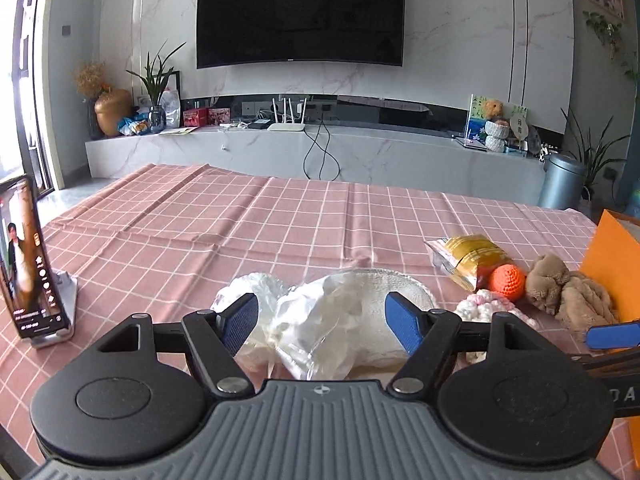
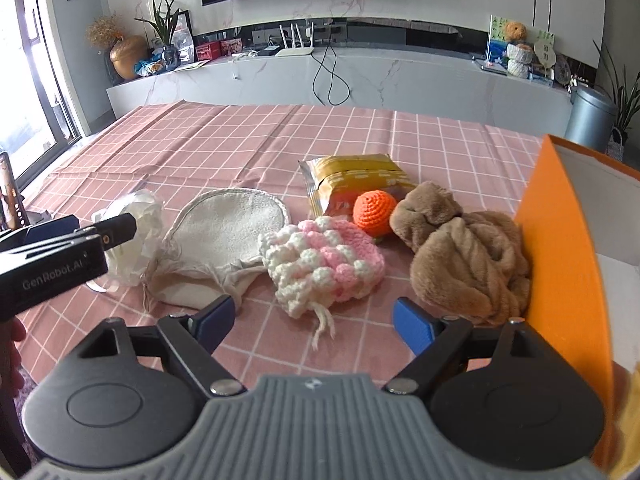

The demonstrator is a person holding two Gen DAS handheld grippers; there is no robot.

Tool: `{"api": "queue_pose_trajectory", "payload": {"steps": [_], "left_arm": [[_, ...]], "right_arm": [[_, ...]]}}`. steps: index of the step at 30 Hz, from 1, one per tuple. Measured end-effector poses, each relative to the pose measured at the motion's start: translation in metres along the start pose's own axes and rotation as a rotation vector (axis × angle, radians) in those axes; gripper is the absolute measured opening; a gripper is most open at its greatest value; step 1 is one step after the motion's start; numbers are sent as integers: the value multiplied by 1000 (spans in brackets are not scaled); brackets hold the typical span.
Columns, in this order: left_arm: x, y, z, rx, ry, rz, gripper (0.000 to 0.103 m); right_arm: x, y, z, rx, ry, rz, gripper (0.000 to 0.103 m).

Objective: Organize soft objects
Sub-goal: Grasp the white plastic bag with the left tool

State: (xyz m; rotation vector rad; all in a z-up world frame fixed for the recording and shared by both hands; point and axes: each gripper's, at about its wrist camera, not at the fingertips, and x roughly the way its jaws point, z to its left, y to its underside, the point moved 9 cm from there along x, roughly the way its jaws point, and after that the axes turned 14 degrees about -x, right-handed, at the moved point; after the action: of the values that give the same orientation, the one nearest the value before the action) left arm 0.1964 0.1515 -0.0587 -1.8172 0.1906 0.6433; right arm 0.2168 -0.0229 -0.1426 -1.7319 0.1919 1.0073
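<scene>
My left jaws (image 1: 322,322) gape around the crumpled clear plastic bag (image 1: 316,336) on the table (image 1: 240,224); my right jaws (image 2: 314,322) hang released before the pink-and-white crocheted pouch (image 2: 324,264). Slippery film could slide out, or I might snag the cream cloth pad (image 2: 228,220) beneath.

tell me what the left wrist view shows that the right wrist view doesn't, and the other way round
Only the left wrist view shows the phone lit up on its stand and the full TV. Only the right wrist view shows the whole pink-and-white crochet pouch with its drawstring and the orange box's white interior. Both show the orange crochet ball, brown plush fabric, snack packet, white round pad and checked tablecloth.
</scene>
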Motion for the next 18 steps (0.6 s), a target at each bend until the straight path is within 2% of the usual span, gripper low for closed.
{"api": "queue_pose_trajectory", "payload": {"steps": [3, 5, 7, 13, 14, 16, 18], "left_arm": [[9, -6, -3, -9, 11, -3, 85], [21, -9, -2, 1, -6, 17, 81], [27, -8, 1, 8, -18, 47, 61], [21, -7, 5, 37, -15, 59, 33], [19, -7, 6, 43, -9, 58, 31], [18, -8, 8, 65, -9, 60, 25], [16, -10, 10, 82, -10, 60, 23]], "right_arm": [[13, -7, 2, 13, -12, 13, 85], [17, -10, 3, 9, -20, 11, 85], [20, -13, 4, 1, -23, 7, 83], [31, -15, -2, 5, -36, 21, 61], [34, -15, -2, 11, -42, 23, 56], [40, -15, 0, 20, -65, 27, 52], [49, -12, 1, 23, -73, 46, 40]]}}
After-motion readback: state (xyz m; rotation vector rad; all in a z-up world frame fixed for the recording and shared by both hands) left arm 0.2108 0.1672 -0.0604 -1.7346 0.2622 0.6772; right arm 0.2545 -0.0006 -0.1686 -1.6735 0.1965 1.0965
